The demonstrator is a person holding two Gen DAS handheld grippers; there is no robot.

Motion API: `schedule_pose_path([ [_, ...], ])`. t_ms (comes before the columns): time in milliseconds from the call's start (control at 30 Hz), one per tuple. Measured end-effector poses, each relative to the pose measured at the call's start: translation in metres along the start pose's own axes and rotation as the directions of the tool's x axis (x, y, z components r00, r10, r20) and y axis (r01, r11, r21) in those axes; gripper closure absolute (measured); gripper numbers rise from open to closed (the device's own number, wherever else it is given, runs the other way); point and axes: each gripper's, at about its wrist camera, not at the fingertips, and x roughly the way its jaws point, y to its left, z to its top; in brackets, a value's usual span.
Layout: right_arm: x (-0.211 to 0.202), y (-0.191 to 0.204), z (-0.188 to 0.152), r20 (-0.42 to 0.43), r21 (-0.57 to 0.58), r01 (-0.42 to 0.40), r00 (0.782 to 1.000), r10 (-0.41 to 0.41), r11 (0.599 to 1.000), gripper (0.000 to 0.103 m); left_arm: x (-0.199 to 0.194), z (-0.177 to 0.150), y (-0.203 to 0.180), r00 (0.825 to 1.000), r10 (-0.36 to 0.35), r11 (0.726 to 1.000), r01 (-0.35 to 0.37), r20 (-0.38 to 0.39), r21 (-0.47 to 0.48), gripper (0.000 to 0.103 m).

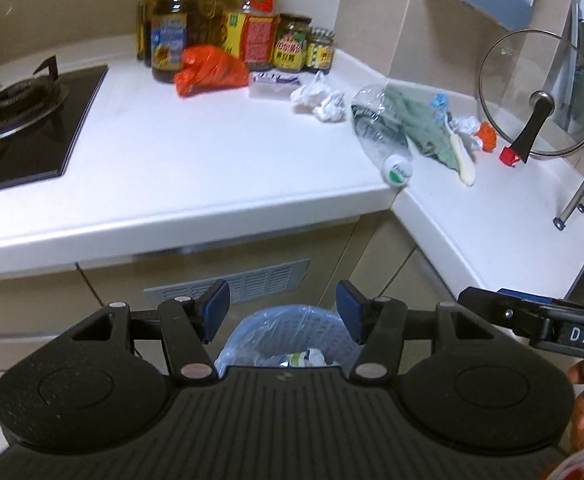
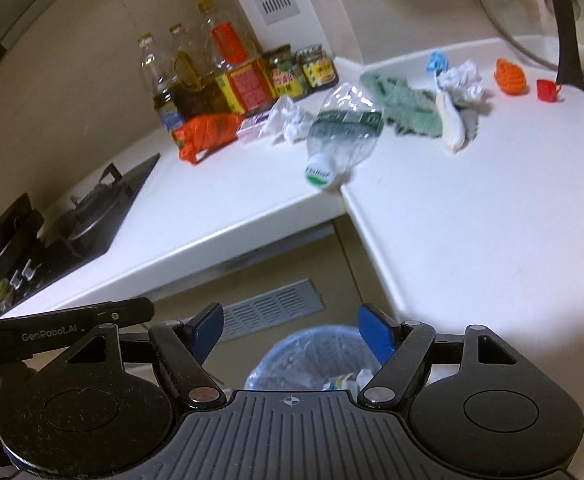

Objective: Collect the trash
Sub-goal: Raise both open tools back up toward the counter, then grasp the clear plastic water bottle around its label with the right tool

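Both grippers hang open over a bin lined with a blue bag (image 1: 292, 332) (image 2: 311, 356) on the floor below the counter corner, with paper scraps inside it. Nothing is between the blue pads of the left gripper (image 1: 284, 312) or the right gripper (image 2: 292, 332). On the white counter lie a crushed clear bottle (image 1: 375, 128) (image 2: 343, 128) near the inner corner edge, crumpled white paper (image 1: 319, 98) (image 2: 288, 120), an orange plastic bag (image 1: 208, 70) (image 2: 208, 132), and another paper wad (image 1: 465, 124) (image 2: 461, 82).
A green cloth (image 1: 415, 120), a white brush (image 1: 463, 156), a red cap (image 1: 509, 156) and a glass lid (image 1: 531, 92) sit on the right counter. Oil bottles and jars (image 1: 252, 36) line the back wall. A gas hob (image 1: 24, 120) is at the left.
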Motion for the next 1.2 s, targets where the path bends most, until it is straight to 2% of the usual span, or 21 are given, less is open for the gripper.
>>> schedule_pose_path([
  [300,0.007,-0.013,0.028,0.048,0.036,0.033,0.998,-0.034,0.999,0.023,0.009,0.029,-0.001,0.999,-0.015,0.999,0.013,0.034,0.042,0.047],
  [567,0.032,-0.006,0.053,0.088,0.064,0.083,0.992,-0.088,0.995,0.021,0.042,0.07,0.013,0.996,-0.077,0.992,0.073,0.035,0.103,0.047],
  [933,0.108,-0.002,0.103,0.112,0.105,0.183,0.975,-0.194,0.978,0.017,0.096,0.131,0.04,0.989,-0.149,0.973,0.142,0.026,0.182,0.047],
  [1200,0.161,-0.009,0.129,0.09,0.107,0.271,0.956,-0.281,0.957,0.017,0.134,0.158,0.053,0.984,-0.178,0.962,0.174,0.002,0.209,0.044],
])
